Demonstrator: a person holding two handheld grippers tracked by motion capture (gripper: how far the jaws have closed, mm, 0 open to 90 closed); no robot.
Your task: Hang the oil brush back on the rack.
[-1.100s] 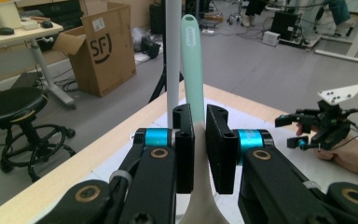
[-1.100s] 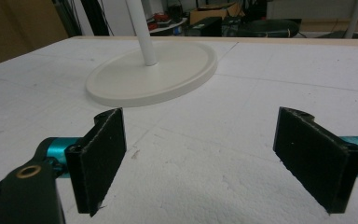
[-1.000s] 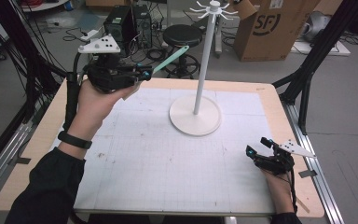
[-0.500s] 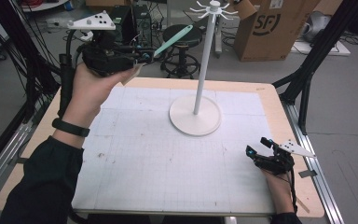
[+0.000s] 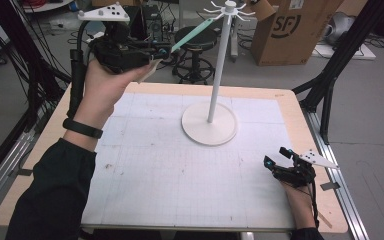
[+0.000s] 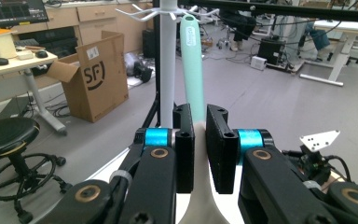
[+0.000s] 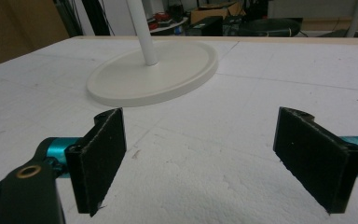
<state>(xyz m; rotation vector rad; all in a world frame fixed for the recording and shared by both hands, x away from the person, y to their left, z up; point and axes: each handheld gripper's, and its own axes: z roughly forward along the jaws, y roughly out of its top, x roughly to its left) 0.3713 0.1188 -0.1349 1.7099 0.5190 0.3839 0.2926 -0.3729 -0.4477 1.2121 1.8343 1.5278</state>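
My left gripper [image 5: 162, 50] is held high over the table's far left, shut on a utensil with a mint-green handle [image 5: 192, 34] and a cream head. In the left gripper view the left gripper [image 6: 200, 140] has its jaws clamped where the handle [image 6: 193, 70] meets the head. The handle's tip is just beside the hooks [image 6: 168, 10] of a white hanging stand [image 5: 219, 70]. The stand's round base [image 5: 210, 132] sits on the mat. Low at the table's near right, my right gripper [image 5: 276, 162] is open and empty. In the right gripper view the right gripper [image 7: 200, 163] faces that base [image 7: 168, 70].
A white gridded mat [image 5: 180, 170] covers the wooden table [image 5: 300, 115]. Beyond the table's far edge are a cardboard box [image 5: 290, 25] and a black stool [image 5: 195, 37]. Black frame posts [image 5: 330, 75] rise at the right, and cables hang at the left.
My left hand has lifted the utensil higher, and the handle's tip has come up close to the stand's hooks. The right gripper has stayed put.
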